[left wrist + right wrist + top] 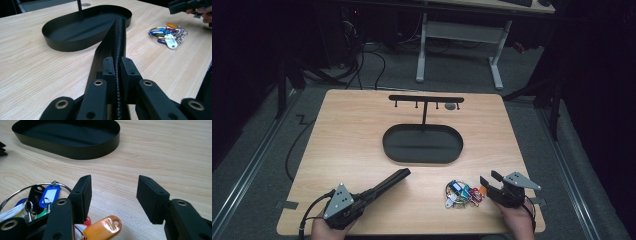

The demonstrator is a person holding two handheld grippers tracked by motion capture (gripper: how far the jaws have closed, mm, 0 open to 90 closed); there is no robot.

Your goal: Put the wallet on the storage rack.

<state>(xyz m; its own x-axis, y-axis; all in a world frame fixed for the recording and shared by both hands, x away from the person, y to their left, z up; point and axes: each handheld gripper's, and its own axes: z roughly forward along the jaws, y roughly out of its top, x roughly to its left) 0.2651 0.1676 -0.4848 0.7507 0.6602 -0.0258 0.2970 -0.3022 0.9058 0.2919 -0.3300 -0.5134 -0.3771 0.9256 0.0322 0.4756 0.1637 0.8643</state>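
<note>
L gripper (115, 75) has its fingers (109, 72) closed tight on a long black case (117, 45) w/ a braided edge, pinching that seam near its end; the case runs out ahead toward the black oval tray (62, 42), far tip near or over the tray rim, can't tell if it touches. In the high view the case (384, 184) sits at the front-left of the surface (352, 135), angled toward the tray (422, 159), w/ L gripper (362, 199) at its near end. R gripper (113, 195) has fingers (83, 192) about half open, nothing between them, parked just beside a key bunch (37, 200) w/ coloured tags; an orange tag (102, 227) lies right under its near finger. High view: keys (461, 193) front-right, R gripper (490, 184) just to their right. Behind the tray stands a T-shaped hook rack (426, 99). Step in hand, prob.: carrying the case to the tray w/ the L; keys not yet picked up. Next move needs the L to clear the tray wall, lay the case flat inside, then let go; the R should then close on the key ring.
</note>
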